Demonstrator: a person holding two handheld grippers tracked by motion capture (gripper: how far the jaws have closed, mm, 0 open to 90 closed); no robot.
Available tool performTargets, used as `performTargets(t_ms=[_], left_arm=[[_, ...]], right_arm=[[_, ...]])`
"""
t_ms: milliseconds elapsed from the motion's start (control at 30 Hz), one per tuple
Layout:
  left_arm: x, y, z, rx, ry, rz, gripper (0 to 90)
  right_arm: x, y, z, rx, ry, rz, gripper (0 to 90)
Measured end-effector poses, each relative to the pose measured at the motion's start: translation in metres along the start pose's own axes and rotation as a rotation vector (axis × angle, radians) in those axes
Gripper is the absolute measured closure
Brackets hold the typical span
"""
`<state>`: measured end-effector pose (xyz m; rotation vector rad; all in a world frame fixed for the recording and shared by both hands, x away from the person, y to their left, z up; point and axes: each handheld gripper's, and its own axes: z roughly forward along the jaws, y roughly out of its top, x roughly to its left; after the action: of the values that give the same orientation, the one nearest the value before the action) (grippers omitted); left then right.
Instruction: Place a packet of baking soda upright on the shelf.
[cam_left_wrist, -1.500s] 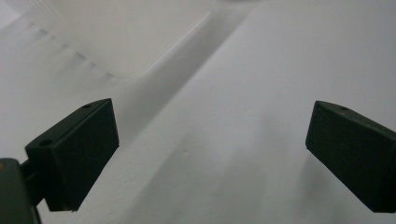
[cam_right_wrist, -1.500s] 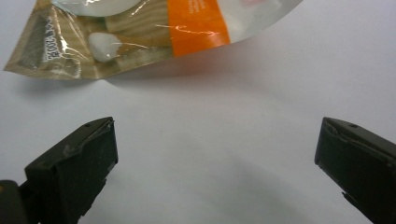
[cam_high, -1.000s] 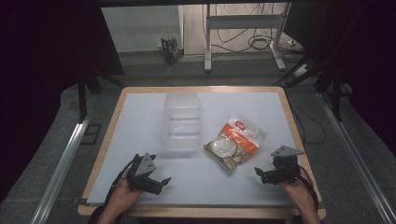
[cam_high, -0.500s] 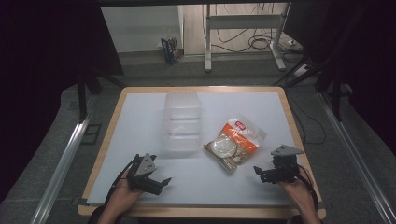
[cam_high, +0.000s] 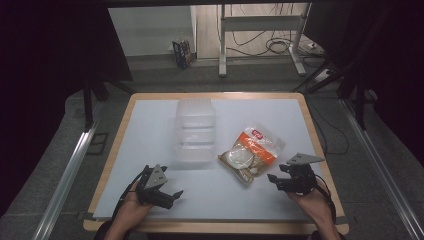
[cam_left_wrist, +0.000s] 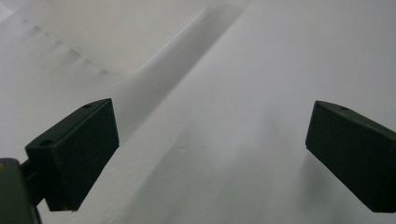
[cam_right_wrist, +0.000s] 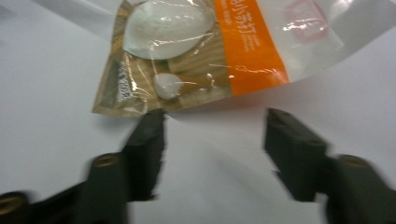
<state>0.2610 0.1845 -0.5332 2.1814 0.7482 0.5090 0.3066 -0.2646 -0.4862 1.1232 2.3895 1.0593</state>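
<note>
A clear snack bag (cam_high: 252, 151) with an orange band and pale round pieces lies on the white table top (cam_high: 150, 130), right of centre. My right gripper (cam_high: 272, 182) rests just to its right and points at it. In the right gripper view the bag (cam_right_wrist: 196, 51) lies just beyond the jaw tips. The right gripper (cam_right_wrist: 215, 116) is open; its jaws have just been closing, with only bare table between them. My left gripper (cam_high: 172, 197) lies at the front left, open wide over bare table (cam_left_wrist: 210, 140). A clear plastic container (cam_high: 196, 130) stands beyond it.
The table has a wooden rim (cam_high: 320, 145) all round. The clear container's edge (cam_left_wrist: 93, 32) shows at the upper left of the left gripper view. Dark floor, a metal stand (cam_high: 260, 30) and cables lie beyond the far edge.
Both hands stay where they were. The right gripper's jaws look narrower than in the earlier frames. The bag and the container have not moved.
</note>
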Motion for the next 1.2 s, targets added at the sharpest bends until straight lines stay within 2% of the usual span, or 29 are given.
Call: performTargets(t_ms=[33, 67, 100, 133, 233, 300, 433, 467, 500, 600, 667, 767, 933, 967, 1033, 1200], left_arm=[[0.0, 0.0, 0.0, 0.0, 0.0, 0.0, 2.6], [0.0, 0.0, 0.0, 0.0, 0.0, 0.0, 2.6], [0.0, 0.0, 0.0, 0.001, 0.001, 0.0, 2.6], [0.0, 0.0, 0.0, 0.001, 0.001, 0.0, 2.6], [0.0, 0.0, 0.001, 0.004, 0.002, 0.002, 2.6], [-0.001, 0.0, 0.001, 0.004, 0.003, 0.002, 2.6], [0.0, 0.0, 0.0, -0.002, 0.005, 0.001, 2.6], [0.0, 0.0, 0.0, -0.002, 0.005, 0.001, 2.6], [0.0, 0.0, -0.001, -0.003, 0.008, 0.0, 2.6], [-0.001, 0.0, -0.001, -0.003, 0.008, 0.001, 2.6], [-0.001, 0.0, -0.001, -0.002, 0.01, 0.001, 2.6], [-0.001, 0.0, -0.001, -0.001, 0.01, 0.002, 2.6], [-0.001, 0.0, -0.001, -0.002, 0.011, 0.0, 2.6], [-0.001, 0.0, -0.001, -0.001, 0.011, 0.001, 2.6], [-0.001, 0.0, 0.0, -0.001, 0.011, 0.001, 2.6], [-0.001, 0.0, 0.0, 0.002, 0.011, 0.004, 2.6]], right_arm=[[0.002, 0.002, 0.001, 0.014, -0.002, -0.028, 58.5], [0.002, 0.002, 0.001, 0.014, -0.002, -0.028, 58.5], [0.006, 0.003, 0.004, 0.025, 0.001, -0.062, 67.7], [0.006, 0.003, 0.004, 0.025, 0.001, -0.062, 67.7], [0.012, 0.006, 0.011, 0.05, 0.015, -0.094, 80.2], [0.019, 0.012, 0.02, 0.074, 0.028, -0.143, 87.3], [0.025, 0.021, 0.034, 0.076, 0.046, -0.177, 88.4], [0.025, 0.021, 0.034, 0.076, 0.046, -0.177, 88.4], [0.027, 0.024, 0.041, 0.082, 0.066, -0.166, 88.5], [0.03, 0.026, 0.048, 0.101, 0.084, -0.176, 88.5], [0.034, 0.025, 0.056, 0.127, 0.079, -0.196, 88.5], [0.034, 0.025, 0.063, 0.142, 0.08, -0.195, 88.6], [0.031, 0.027, 0.066, 0.147, 0.112, -0.178, 88.6], [0.029, 0.026, 0.067, 0.148, 0.141, -0.154, 88.7], [0.031, 0.026, 0.068, 0.149, 0.168, -0.148, 88.7], [0.039, 0.027, 0.071, 0.157, 0.197, -0.169, 88.6]])
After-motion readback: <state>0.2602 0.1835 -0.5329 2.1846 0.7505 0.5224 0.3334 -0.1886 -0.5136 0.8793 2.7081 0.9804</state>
